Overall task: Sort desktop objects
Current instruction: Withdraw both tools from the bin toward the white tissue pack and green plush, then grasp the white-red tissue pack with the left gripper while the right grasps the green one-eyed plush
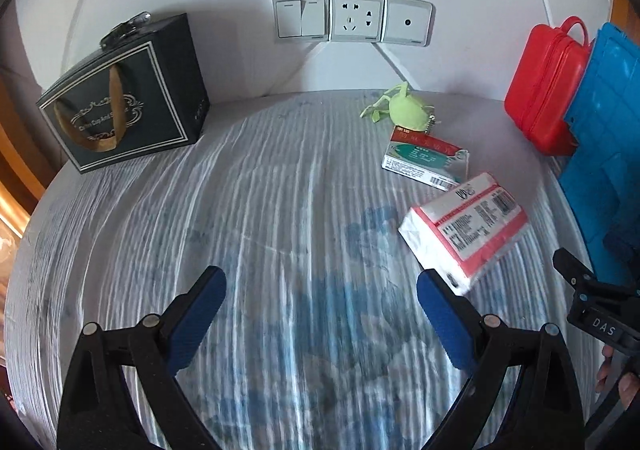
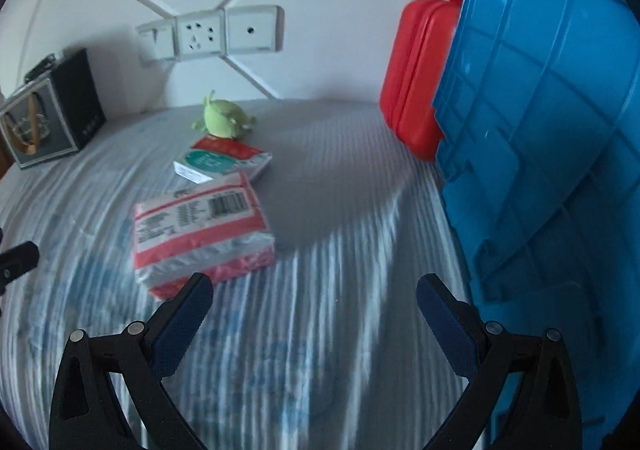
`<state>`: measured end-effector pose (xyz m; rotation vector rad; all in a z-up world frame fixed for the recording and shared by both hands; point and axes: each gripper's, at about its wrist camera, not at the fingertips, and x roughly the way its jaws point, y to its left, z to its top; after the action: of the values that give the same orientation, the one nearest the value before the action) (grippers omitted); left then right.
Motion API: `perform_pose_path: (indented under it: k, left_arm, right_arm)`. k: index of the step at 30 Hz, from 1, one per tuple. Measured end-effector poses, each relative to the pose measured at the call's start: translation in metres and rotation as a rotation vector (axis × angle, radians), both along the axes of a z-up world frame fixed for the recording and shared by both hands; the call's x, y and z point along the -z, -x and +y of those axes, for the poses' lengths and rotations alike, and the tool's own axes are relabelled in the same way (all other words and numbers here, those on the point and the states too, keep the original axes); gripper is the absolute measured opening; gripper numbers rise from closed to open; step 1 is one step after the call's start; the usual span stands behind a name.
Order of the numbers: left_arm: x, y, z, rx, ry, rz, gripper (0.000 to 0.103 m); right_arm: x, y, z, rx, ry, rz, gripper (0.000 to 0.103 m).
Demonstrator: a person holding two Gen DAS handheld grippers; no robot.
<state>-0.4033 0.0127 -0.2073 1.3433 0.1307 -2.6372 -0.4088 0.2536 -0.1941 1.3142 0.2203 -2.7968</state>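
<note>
Lying flat on the striped grey-blue cloth [image 1: 280, 209], the red-and-white plastic tissue pack [image 1: 464, 226] sits just ahead of your left gripper [image 1: 320, 314], its near corner beside the right fingertip [image 1: 434, 290]. In the right wrist view it lies ahead and left of your right gripper [image 2: 314, 314]. Both grippers are spread wide and hold nothing. Beyond the pack lie a flat red-and-green printed packet [image 1: 426, 155] and a small green plush toy [image 1: 402, 107], which touch. Open cloth stretches left to the black gift box with the gold handle [image 1: 128, 97]. On your right, the ribbed blue plastic crate [image 2: 540, 137] and a red zip case [image 2: 416, 77] stand close, hemming in that side.
</note>
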Motion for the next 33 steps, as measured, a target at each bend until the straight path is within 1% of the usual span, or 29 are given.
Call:
perform_pose_path:
  k: [4,7,9,12,13,15,16,17,19,21,24,26,27,29,30,33]
  left_arm:
    - [0.023,0.036,-0.008,0.003,0.008,-0.015,0.098]
    - [0.035,0.046,-0.016,0.003,0.018,-0.018,0.098]
    - [0.040,0.045,-0.025,0.000,0.018,-0.014,0.098]
    - [0.041,0.036,-0.042,-0.034,0.038,-0.004,0.097]
    - [0.038,0.033,-0.049,-0.046,0.041,0.003,0.098]
    - [0.029,0.027,-0.063,-0.063,0.037,0.026,0.098]
    - [0.023,0.026,-0.068,-0.066,0.043,0.040,0.098]
    - [0.017,0.027,-0.071,-0.057,0.052,0.053,0.098]
    - [0.010,0.034,-0.072,-0.018,0.068,0.059,0.098]
    - [0.009,0.051,-0.069,0.056,0.065,0.041,0.098]
    - [0.019,0.079,-0.056,0.156,0.050,-0.012,0.098]
    - [0.030,0.095,-0.044,0.188,0.057,-0.064,0.098]
    - [0.038,0.104,-0.038,0.208,0.055,-0.104,0.098]
    - [0.050,0.116,-0.031,0.211,0.029,-0.151,0.098]
    - [0.056,0.123,-0.029,0.196,0.027,-0.171,0.098]
    - [0.068,0.132,-0.033,0.124,0.028,-0.176,0.097]
  right_arm:
    - [0.032,0.036,0.002,0.020,-0.045,-0.021,0.103]
    - [0.042,0.057,-0.009,-0.021,-0.049,-0.004,0.103]
    - [0.043,0.069,-0.028,-0.100,-0.041,0.036,0.103]
    - [0.048,0.080,-0.072,-0.270,-0.021,0.057,0.103]
    - [0.053,0.081,-0.093,-0.346,-0.004,0.056,0.103]
    - [0.059,0.080,-0.118,-0.427,0.025,0.043,0.103]
    - [0.063,0.079,-0.133,-0.484,0.081,0.017,0.103]
    - [0.066,0.078,-0.140,-0.505,0.112,-0.002,0.103]
    - [0.065,0.072,-0.146,-0.496,0.126,-0.003,0.103]
    - [0.065,0.067,-0.140,-0.466,0.126,0.000,0.103]
    - [0.060,0.072,-0.117,-0.416,0.119,-0.020,0.103]
    - [0.049,0.080,-0.096,-0.362,0.100,-0.007,0.103]
    - [0.047,0.085,-0.093,-0.343,0.099,0.000,0.103]
    - [0.035,0.101,-0.075,-0.279,0.122,0.016,0.103]
    - [0.030,0.107,-0.066,-0.251,0.147,0.018,0.103]
    - [0.025,0.126,-0.055,-0.209,0.215,-0.007,0.103]
